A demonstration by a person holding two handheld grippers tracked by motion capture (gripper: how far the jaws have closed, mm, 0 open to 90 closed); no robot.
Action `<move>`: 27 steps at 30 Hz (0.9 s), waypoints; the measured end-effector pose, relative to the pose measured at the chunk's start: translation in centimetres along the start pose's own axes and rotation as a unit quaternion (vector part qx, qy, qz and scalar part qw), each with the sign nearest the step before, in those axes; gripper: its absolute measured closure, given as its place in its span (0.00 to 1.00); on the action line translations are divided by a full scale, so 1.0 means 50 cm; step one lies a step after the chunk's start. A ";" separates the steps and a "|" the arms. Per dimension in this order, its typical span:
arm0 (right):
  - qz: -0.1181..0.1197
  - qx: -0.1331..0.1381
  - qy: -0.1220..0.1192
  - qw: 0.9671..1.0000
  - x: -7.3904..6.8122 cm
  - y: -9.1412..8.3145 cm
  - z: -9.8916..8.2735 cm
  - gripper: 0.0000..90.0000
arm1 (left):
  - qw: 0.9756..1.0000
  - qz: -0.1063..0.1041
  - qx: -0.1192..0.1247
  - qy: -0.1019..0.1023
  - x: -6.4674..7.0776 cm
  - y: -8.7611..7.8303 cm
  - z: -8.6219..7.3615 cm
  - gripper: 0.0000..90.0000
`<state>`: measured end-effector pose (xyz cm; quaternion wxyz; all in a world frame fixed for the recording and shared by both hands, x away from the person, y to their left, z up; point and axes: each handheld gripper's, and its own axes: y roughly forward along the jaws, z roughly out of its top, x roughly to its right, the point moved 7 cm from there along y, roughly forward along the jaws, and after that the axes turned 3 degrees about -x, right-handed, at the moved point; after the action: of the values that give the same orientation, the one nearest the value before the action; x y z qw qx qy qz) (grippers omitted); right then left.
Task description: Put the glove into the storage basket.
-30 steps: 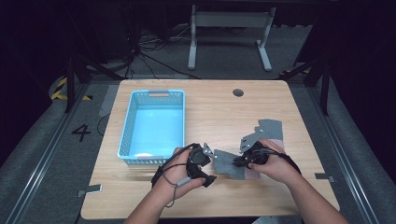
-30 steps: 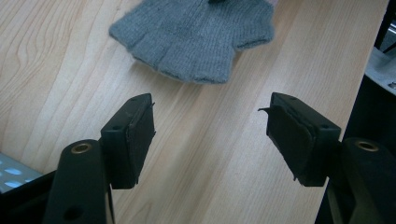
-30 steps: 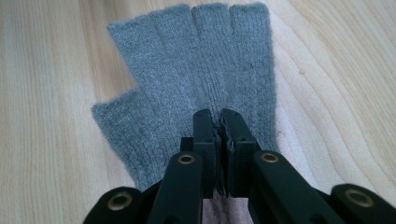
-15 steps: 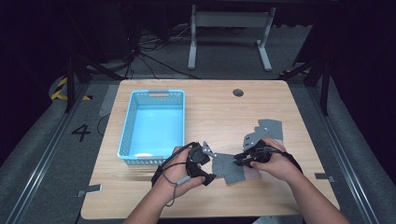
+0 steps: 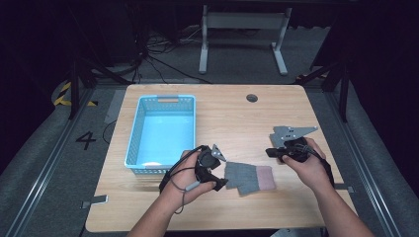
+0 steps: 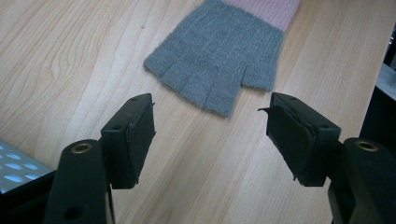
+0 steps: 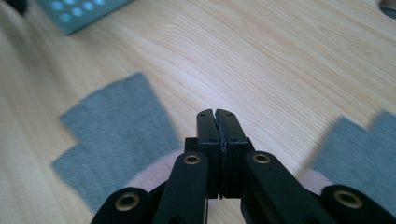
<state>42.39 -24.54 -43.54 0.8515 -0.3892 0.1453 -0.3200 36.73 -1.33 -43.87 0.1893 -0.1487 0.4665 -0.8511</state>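
High view: glove [image 5: 249,177] flat on bench [image 5: 237,113], between my claws, near basket [image 5: 163,131]. Left claw [image 5: 217,183] just beside its finger end; right claw [image 5: 271,152] apart.

Left gripper view: jaws wide, empty; next I close in on the finger end.

Right gripper view: jaws just closed, nothing between.

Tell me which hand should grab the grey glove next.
Left. The left gripper sits beside the grey glove, its open fingers aimed at the glove's fingertip end. The right gripper has just closed its fingers on nothing and is off beyond the pink cuff.
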 end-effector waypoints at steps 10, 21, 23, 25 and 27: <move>-0.034 -0.015 0.085 0.996 0.071 0.007 -0.042 1.00 | 1.000 0.002 0.000 -0.014 -0.013 0.002 -0.005 0.37; -0.039 -0.053 0.096 0.993 0.079 0.053 -0.073 1.00 | 1.000 0.000 -0.002 -0.017 -0.016 0.007 -0.009 0.37; -0.039 -0.058 0.095 0.993 0.079 0.061 -0.076 1.00 | 1.000 0.000 -0.003 -0.018 -0.016 0.009 -0.010 0.37; -0.038 -0.060 0.096 0.993 0.080 0.063 -0.078 1.00 | 1.000 -0.002 -0.003 -0.019 -0.015 0.010 -0.010 0.37; -0.035 -0.067 0.101 0.992 0.081 0.067 -0.084 1.00 | 1.000 -0.001 -0.003 -0.017 -0.016 0.011 -0.009 0.37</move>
<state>44.81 -27.97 -48.84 0.7930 -0.4157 0.2376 -0.3767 37.33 -0.90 -44.62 0.1962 -0.1637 0.4658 -0.8472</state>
